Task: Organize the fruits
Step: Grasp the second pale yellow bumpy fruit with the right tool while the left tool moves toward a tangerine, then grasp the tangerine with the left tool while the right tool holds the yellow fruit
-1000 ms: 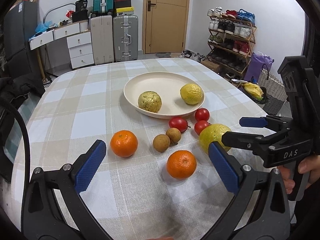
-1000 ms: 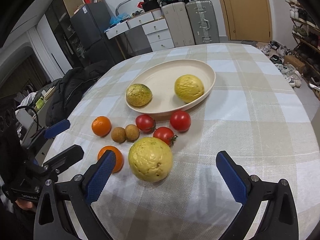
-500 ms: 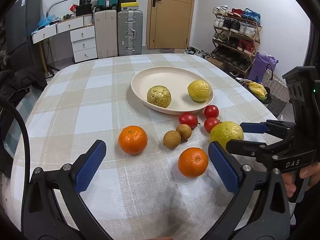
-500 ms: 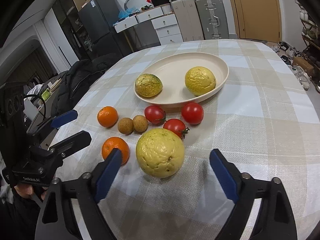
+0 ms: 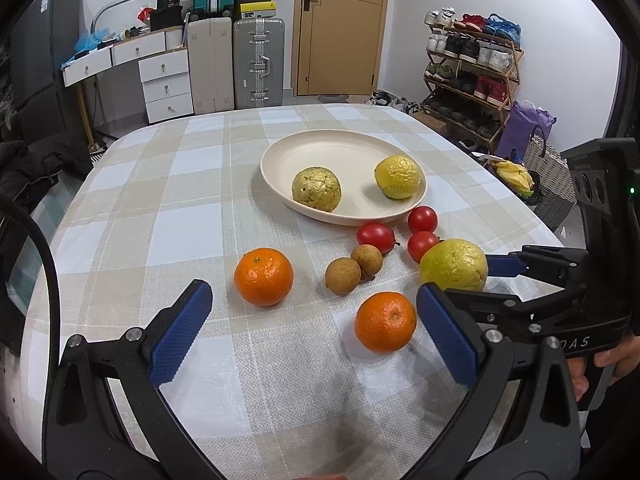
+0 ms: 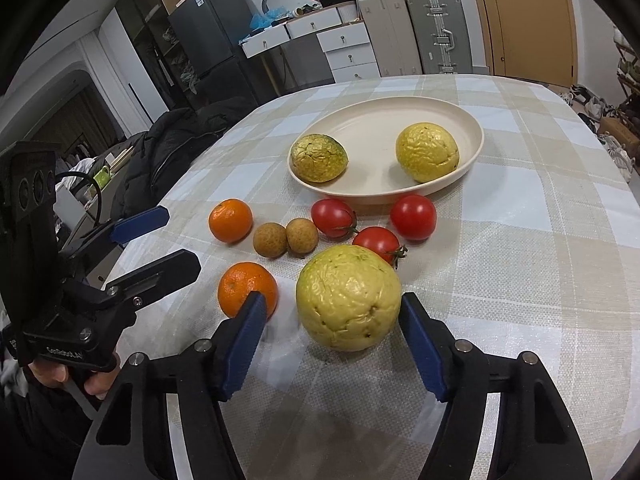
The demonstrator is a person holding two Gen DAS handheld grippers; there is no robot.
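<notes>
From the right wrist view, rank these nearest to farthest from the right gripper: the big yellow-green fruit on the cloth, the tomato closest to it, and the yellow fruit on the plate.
1. The big yellow-green fruit, between the open fingers of the right gripper.
2. The nearest tomato, just behind that fruit on the cloth.
3. The yellow fruit, farthest, on the right side of the plate.
</notes>
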